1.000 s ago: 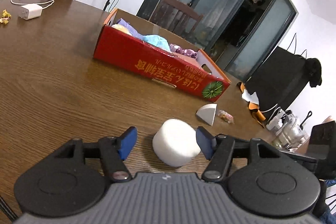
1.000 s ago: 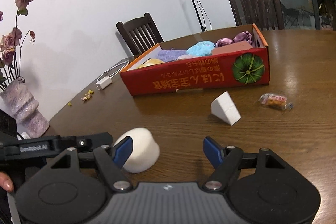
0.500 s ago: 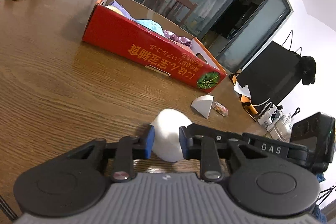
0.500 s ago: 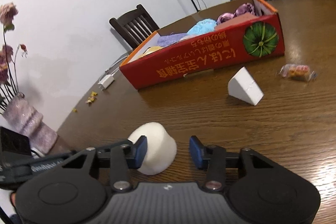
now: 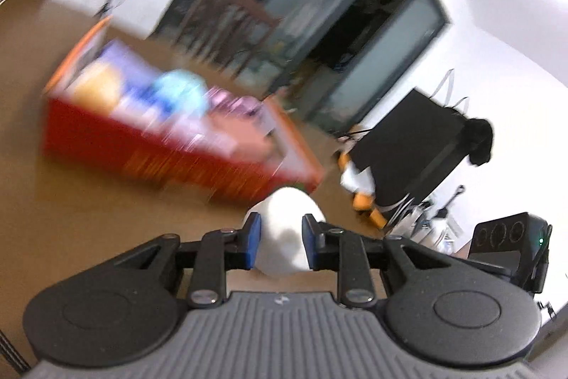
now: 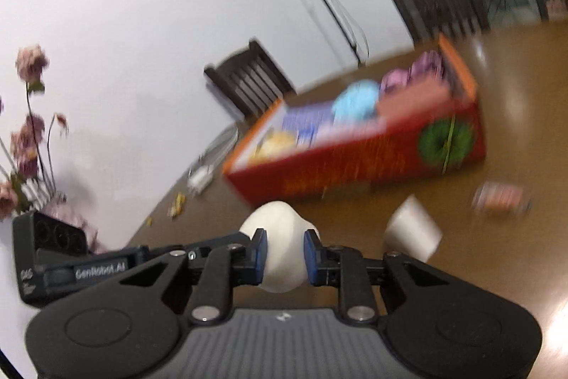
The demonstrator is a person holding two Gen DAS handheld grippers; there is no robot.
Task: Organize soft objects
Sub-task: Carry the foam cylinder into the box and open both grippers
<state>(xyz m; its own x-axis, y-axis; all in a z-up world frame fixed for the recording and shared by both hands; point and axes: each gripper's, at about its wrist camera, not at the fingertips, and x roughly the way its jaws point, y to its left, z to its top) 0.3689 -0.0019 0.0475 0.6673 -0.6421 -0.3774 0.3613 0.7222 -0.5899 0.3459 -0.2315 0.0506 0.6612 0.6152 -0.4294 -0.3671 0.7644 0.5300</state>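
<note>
grippers both pinch the soft white foam cylinder [image 5: 284, 229] — left gripper [image 5: 279, 242], right gripper [image 6: 284, 253] squeezing opposite sides — seemingly lifted, through blur, toward the red cardboard box [image 6: 358, 158] of soft things.

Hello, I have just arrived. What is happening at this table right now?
A person is tidying soft things into the red box. Both grippers are closed on one white foam piece: the left gripper and the right gripper each squeeze it between their blue pads. The pictures are blurred from motion. The box already holds several colourful soft things. A white wedge and a small wrapped packet lie on the table near it.
</note>
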